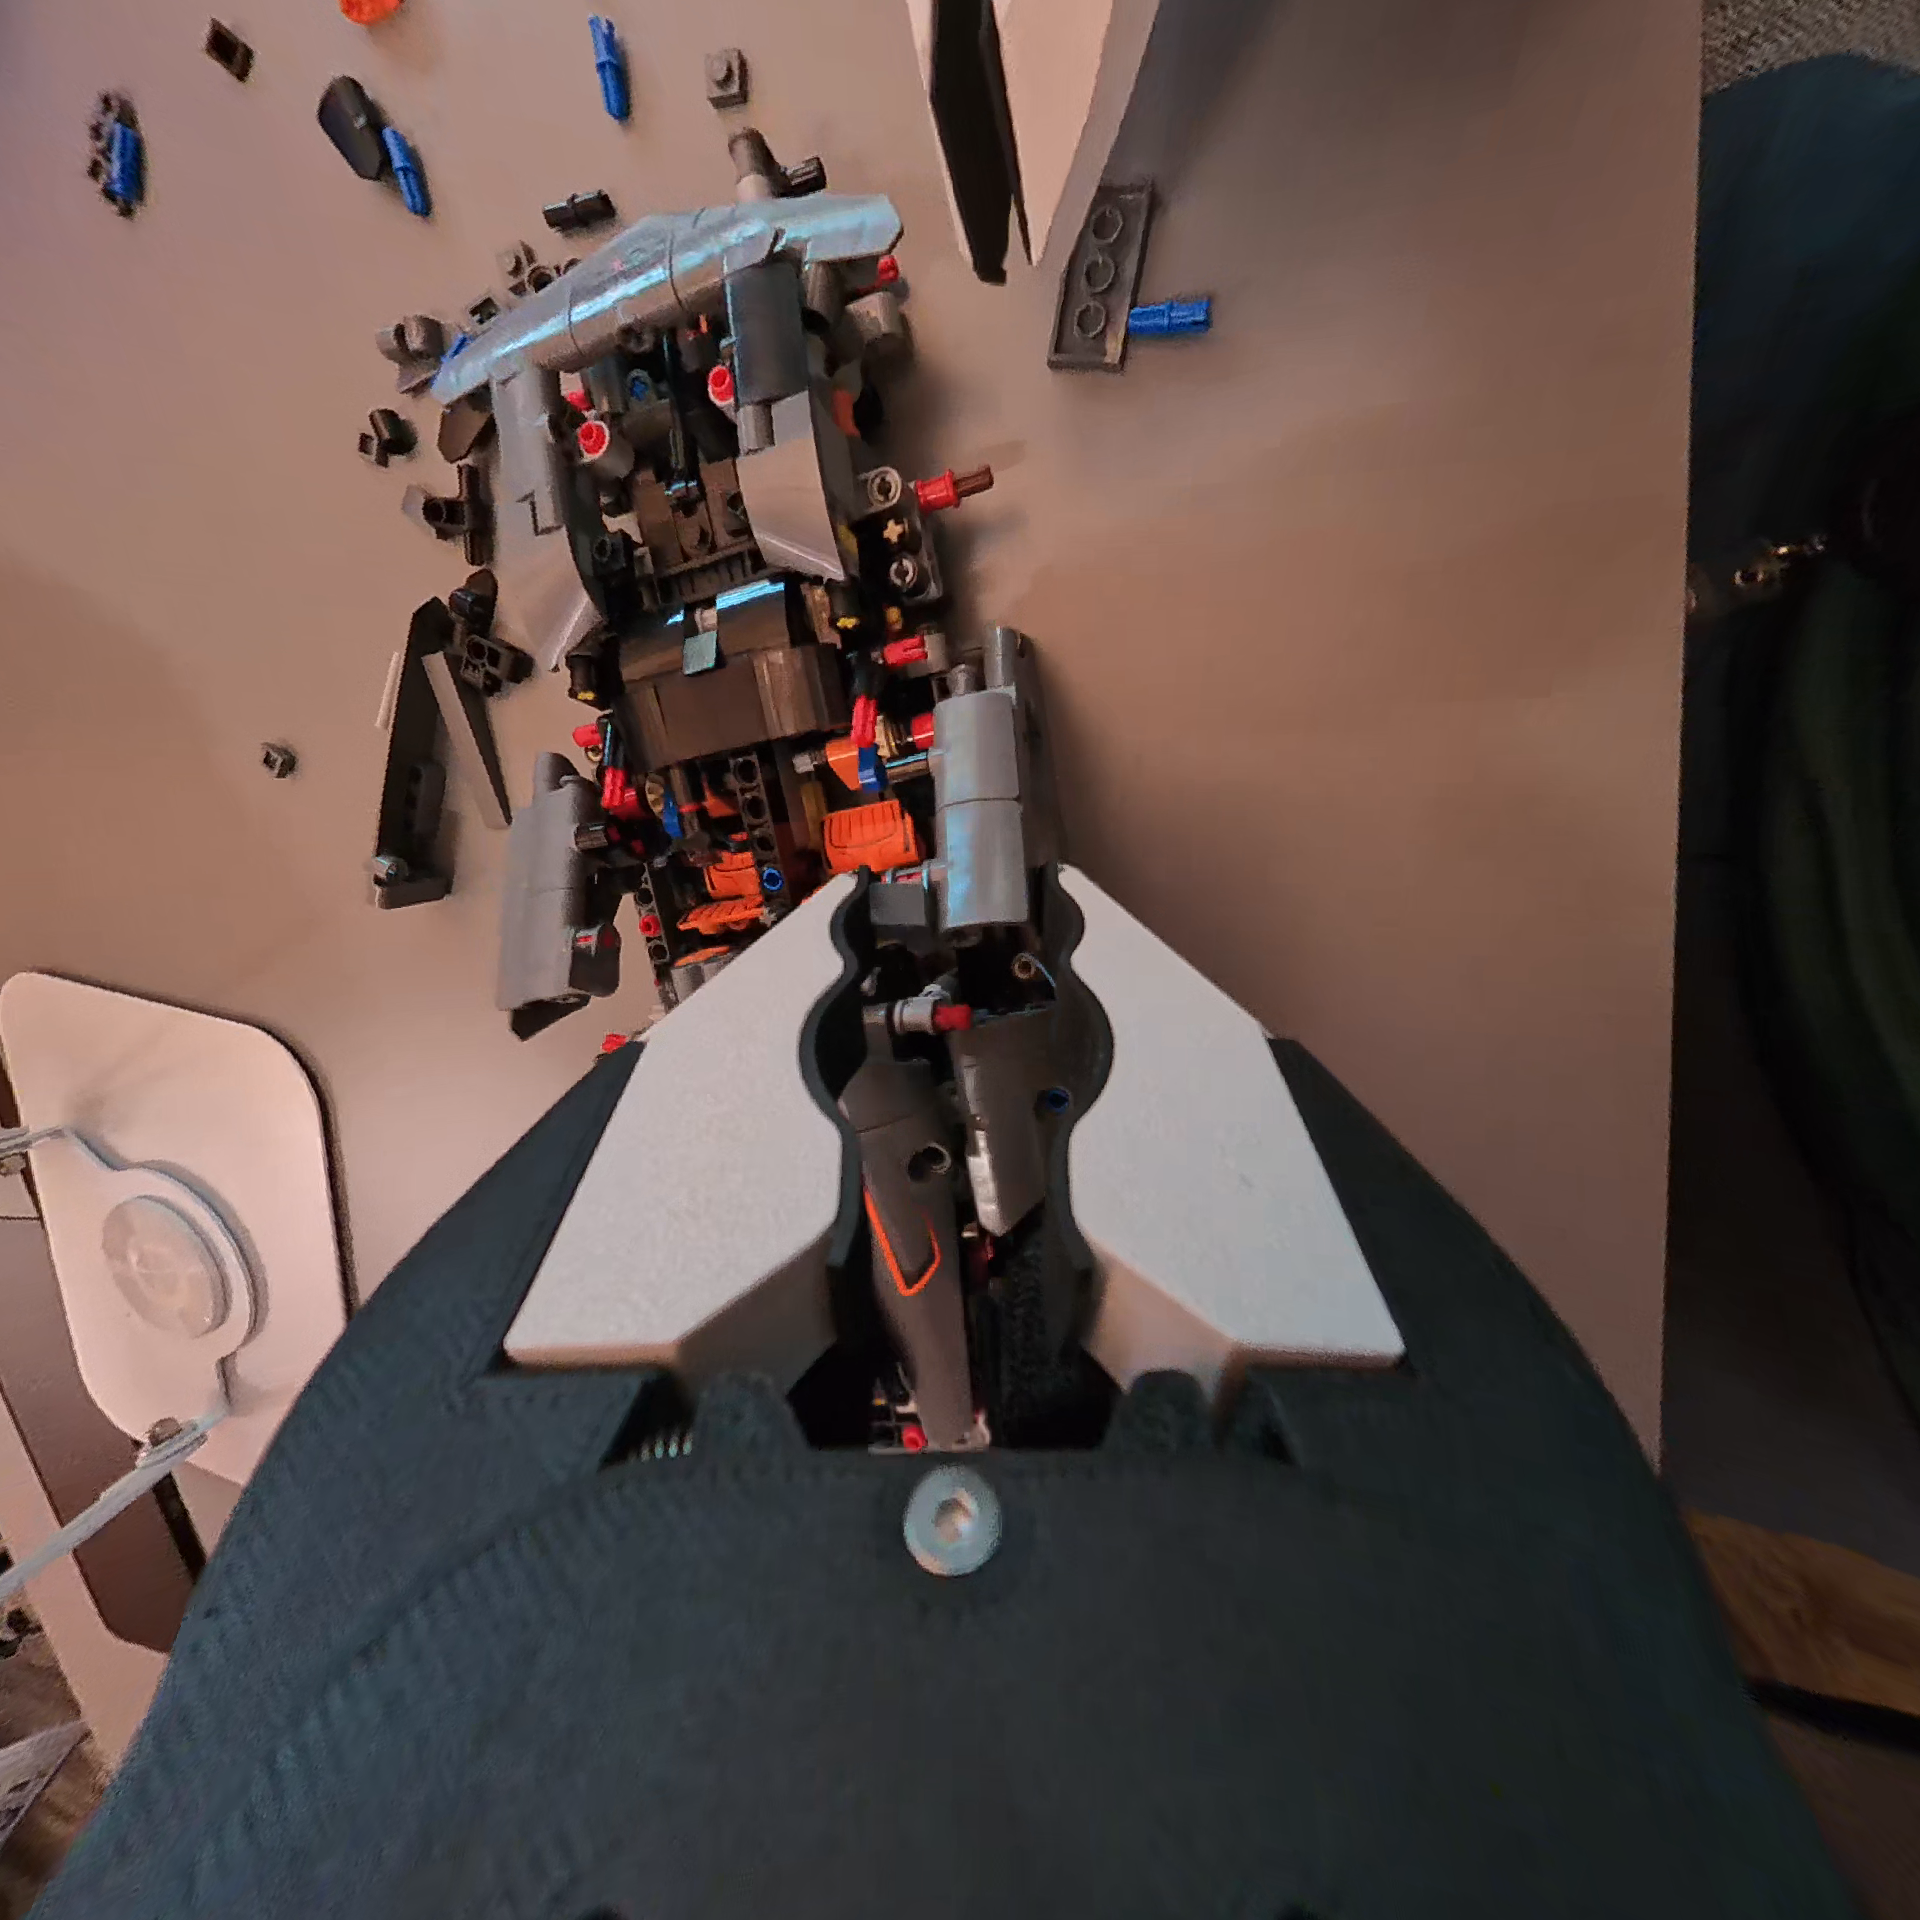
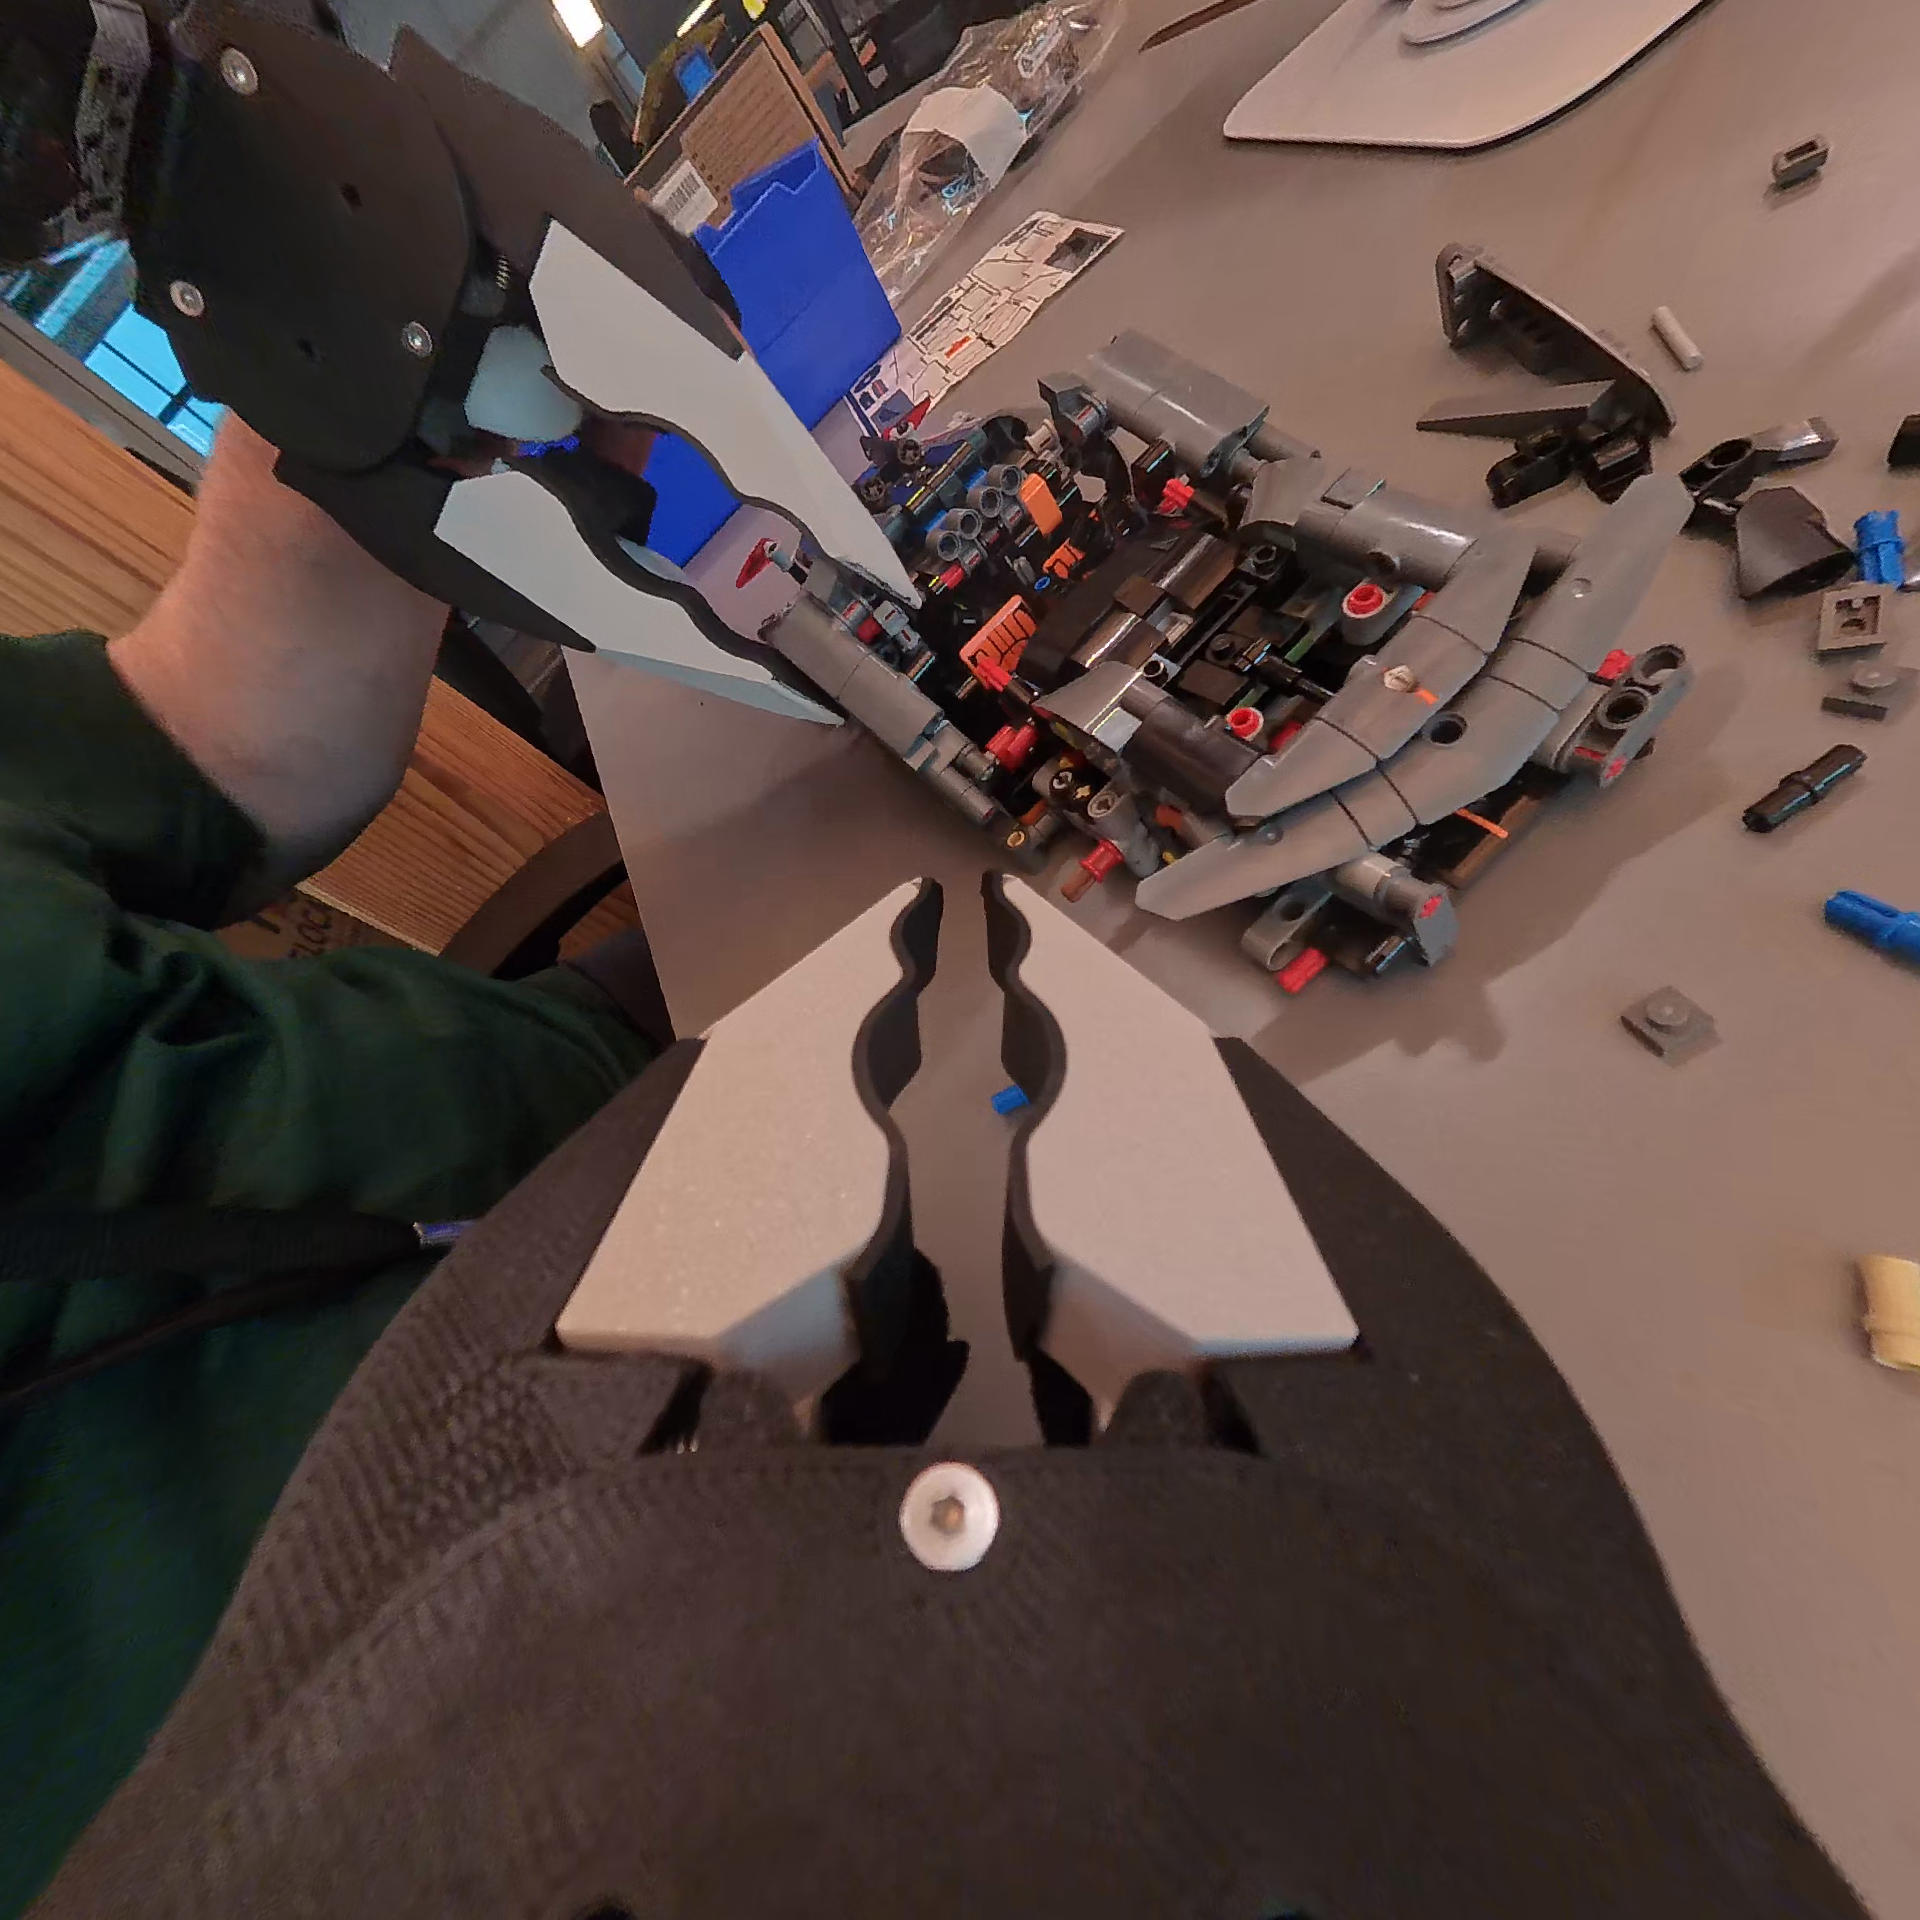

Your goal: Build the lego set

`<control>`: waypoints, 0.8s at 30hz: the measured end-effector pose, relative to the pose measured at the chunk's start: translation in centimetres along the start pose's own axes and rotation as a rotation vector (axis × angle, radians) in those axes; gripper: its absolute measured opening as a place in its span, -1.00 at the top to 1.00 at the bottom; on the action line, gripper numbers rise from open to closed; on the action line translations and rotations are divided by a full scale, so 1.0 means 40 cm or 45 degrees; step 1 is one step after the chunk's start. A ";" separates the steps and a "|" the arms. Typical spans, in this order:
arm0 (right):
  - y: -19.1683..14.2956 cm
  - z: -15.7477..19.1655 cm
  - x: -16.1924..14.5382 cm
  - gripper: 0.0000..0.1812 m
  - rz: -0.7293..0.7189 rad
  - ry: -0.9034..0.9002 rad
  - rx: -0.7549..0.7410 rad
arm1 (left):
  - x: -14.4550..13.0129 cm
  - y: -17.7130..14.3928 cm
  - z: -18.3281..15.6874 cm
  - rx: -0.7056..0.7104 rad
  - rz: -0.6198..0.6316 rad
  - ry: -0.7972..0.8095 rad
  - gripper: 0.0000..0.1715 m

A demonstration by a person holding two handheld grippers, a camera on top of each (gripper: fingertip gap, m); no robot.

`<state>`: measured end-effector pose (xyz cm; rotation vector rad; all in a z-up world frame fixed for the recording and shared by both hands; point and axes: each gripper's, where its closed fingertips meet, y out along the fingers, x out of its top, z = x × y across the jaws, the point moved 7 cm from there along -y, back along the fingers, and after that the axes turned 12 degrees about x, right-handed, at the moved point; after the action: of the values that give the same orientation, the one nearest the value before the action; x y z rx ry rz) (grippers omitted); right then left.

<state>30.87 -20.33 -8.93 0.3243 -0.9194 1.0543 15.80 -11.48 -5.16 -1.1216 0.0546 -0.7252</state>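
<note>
Basically, w/ left gripper [image 1: 951,904] clamped on the lego car's [image 2: 1226,665] rear end, keep it steady while right gripper [image 2: 962,894], nearly closed & empty, fetches a blue pin [image 2: 1006,1099].

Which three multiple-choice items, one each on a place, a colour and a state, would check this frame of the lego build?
1. Where does the dark grey studded plate lie?
A. On the table beside a blue pin, apart from the car
B. On top of the car
C. Between the right gripper's fingers

2. What colour are the ribbed parts inside the car?
A. Green
B. Orange
C. White

3. What is the left gripper doing?
A. Hanging open over bare table
B. Holding a loose black panel
C. Clamping one end of the car

Answers:
1 A: the dark grey studded plate rests next to a blue pin, off to the side of the lego car.
2 B: the ribbed parts are orange.
3 C: the left gripper has the car's near end between its fingers.
</note>
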 end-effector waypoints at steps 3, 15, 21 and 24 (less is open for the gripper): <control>0.003 -0.001 -0.001 0.93 0.013 -0.002 -0.007 | 0.008 0.000 0.005 -0.036 0.018 -0.004 0.67; 0.017 0.001 -0.008 0.91 0.076 -0.028 -0.047 | -0.024 0.001 -0.013 0.004 -0.004 -0.139 0.61; 0.012 0.000 -0.005 0.92 0.052 -0.018 -0.042 | -0.049 -0.012 -0.016 0.095 -0.065 -0.311 0.53; 0.013 0.000 -0.005 0.92 0.056 -0.021 -0.043 | -0.062 -0.025 -0.026 0.137 -0.082 -0.413 0.62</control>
<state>30.39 -20.22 -9.19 0.2857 -0.9616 1.0769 12.98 -11.16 -5.59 -1.1292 -0.2927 -0.5885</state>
